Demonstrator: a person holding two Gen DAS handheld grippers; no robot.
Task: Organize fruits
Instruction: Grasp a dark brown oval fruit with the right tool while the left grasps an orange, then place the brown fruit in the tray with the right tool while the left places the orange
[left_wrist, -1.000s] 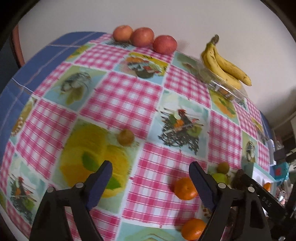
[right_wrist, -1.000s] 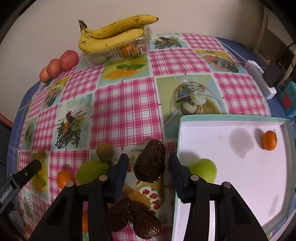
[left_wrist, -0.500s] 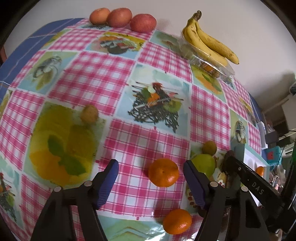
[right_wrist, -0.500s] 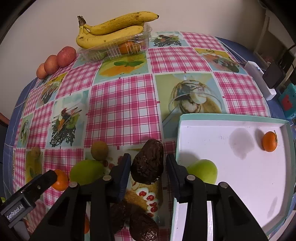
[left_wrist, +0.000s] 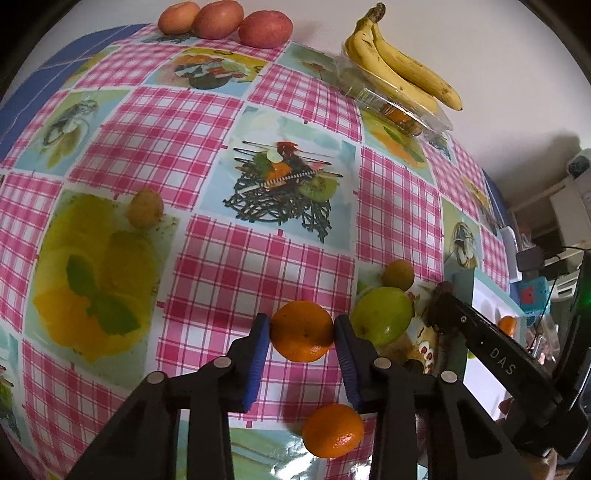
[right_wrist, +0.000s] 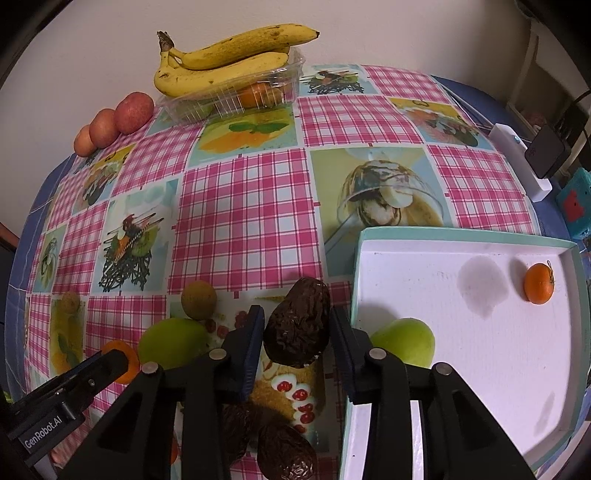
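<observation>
Left gripper (left_wrist: 302, 334): blue pads flanking round orange mandarin (left_wrist: 302, 331) on checked tablecloth, contact uncertain; right gripper (right_wrist: 297, 328) likewise around wrinkled dark avocado (right_wrist: 297, 328); squeeze gently, carry toward white tray (right_wrist: 461, 251) at three o'clock.

Fruit on the checked tablecloth (right_wrist: 243, 221), by kind:

- Bananas (right_wrist: 221, 59): one bunch; at least three can be made out, exact number unclear.
- Red apples (left_wrist: 225, 24): three, in a row.
- Mandarins: four in the open, namely one (left_wrist: 302, 331), a second (left_wrist: 333, 430), a third (right_wrist: 539, 283) in the tray (right_wrist: 480, 369); one more orange fruit inside the clear punnet (right_wrist: 258, 94).
- Green fruits: two, one (right_wrist: 173, 343) on the cloth, one (right_wrist: 404, 341) in the tray.
- Small brown round fruits: two (right_wrist: 198, 299) (left_wrist: 144, 208).
- Dark wrinkled avocados: three (right_wrist: 299, 326) (right_wrist: 286, 452) (right_wrist: 236, 432).
- Trays: one. Punnets: one.
</observation>
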